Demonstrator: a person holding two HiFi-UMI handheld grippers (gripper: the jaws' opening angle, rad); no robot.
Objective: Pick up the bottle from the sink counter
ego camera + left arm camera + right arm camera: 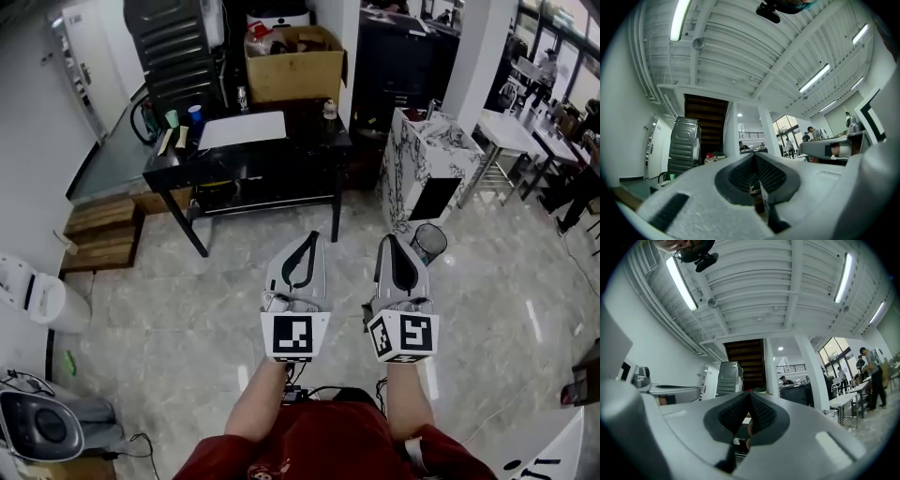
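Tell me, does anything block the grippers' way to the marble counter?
Mostly bare floor. A mesh bin stands at the foot of the counter, just ahead of the right gripper. Nothing visible lies ahead of the left gripper. I cannot make out the bottle on the counter from here.

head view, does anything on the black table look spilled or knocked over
Nothing stands out. On the black table the cardboard box, white sheet, green cup and blue cup sit in order, both cups upright, with no spill visible.
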